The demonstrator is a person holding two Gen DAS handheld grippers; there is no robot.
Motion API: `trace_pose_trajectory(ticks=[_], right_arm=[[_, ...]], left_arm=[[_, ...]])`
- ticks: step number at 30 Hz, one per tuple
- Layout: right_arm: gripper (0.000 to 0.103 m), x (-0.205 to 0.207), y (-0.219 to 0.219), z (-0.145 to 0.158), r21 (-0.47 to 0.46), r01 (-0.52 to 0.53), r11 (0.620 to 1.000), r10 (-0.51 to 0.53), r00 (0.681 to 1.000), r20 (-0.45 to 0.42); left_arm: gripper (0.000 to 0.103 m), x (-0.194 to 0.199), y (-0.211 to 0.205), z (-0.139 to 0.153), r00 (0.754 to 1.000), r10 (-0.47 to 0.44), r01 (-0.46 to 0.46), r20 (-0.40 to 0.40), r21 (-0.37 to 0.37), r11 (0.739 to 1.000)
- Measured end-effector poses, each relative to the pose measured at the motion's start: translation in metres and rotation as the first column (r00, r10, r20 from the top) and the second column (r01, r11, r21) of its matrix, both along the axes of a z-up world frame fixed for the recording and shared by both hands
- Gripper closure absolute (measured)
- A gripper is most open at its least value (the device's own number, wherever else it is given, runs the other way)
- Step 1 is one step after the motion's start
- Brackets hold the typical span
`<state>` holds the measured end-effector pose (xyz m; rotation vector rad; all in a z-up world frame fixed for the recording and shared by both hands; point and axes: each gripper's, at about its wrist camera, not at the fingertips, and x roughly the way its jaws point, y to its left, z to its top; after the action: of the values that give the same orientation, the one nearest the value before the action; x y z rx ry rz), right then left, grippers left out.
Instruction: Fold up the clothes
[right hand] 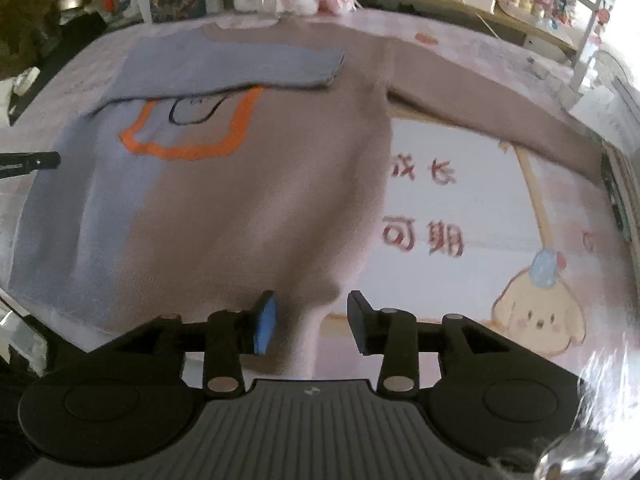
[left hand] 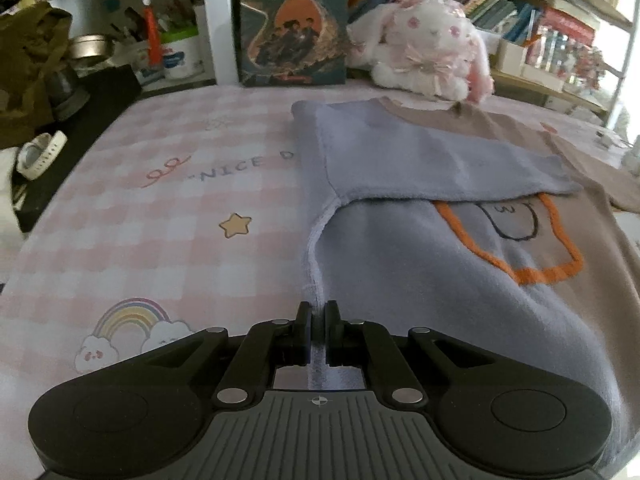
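Observation:
A two-tone sweater (left hand: 400, 264) lies flat on the pink checked mat (left hand: 160, 208). Its left half is lavender-blue, its right half brown (right hand: 248, 208), with an orange outline (right hand: 188, 152) on the chest. The lavender sleeve (left hand: 440, 160) is folded across the chest. The brown sleeve (right hand: 500, 108) stretches out to the right. My left gripper (left hand: 319, 312) is shut on the lavender hem edge, which runs between its jaws. My right gripper (right hand: 312, 304) is open over the brown hem corner; the cloth lies between the fingers and the pads do not press on it.
A white and pink plush rabbit (left hand: 424, 48) and an upright book (left hand: 294, 20) stand at the back of the table. Bookshelves (left hand: 560, 40) run behind and to the right. A white watch (left hand: 40, 152) and clutter sit off the left edge. A printed puppy (right hand: 536, 316) marks the mat right of the sweater.

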<state>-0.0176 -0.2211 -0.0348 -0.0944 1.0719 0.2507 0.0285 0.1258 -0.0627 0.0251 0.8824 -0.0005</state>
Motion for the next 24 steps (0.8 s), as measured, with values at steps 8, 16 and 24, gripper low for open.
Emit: trace_pose_trajectory(ticks=[8, 16, 24], right_arm=[[0.068, 0.024, -0.024, 0.005, 0.058, -0.111, 0.992, 0.110, 0.994, 0.006], [0.068, 0.048, -0.057, 0.001, 0.114, -0.135, 0.984, 0.132, 0.991, 0.039], [0.057, 0.065, -0.088, -0.005, 0.108, -0.139, 0.984, 0.131, 0.989, 0.071]], left_arm=[[0.089, 0.001, -0.013, 0.014, 0.994, 0.111, -0.111, 0.010, 0.083, 0.990], [0.069, -0.015, -0.107, 0.058, 0.987, 0.012, -0.034, 0.162, 0.136, 0.990], [0.042, 0.030, -0.225, 0.045, 0.953, -0.267, 0.213, 0.144, 0.306, 0.928]])
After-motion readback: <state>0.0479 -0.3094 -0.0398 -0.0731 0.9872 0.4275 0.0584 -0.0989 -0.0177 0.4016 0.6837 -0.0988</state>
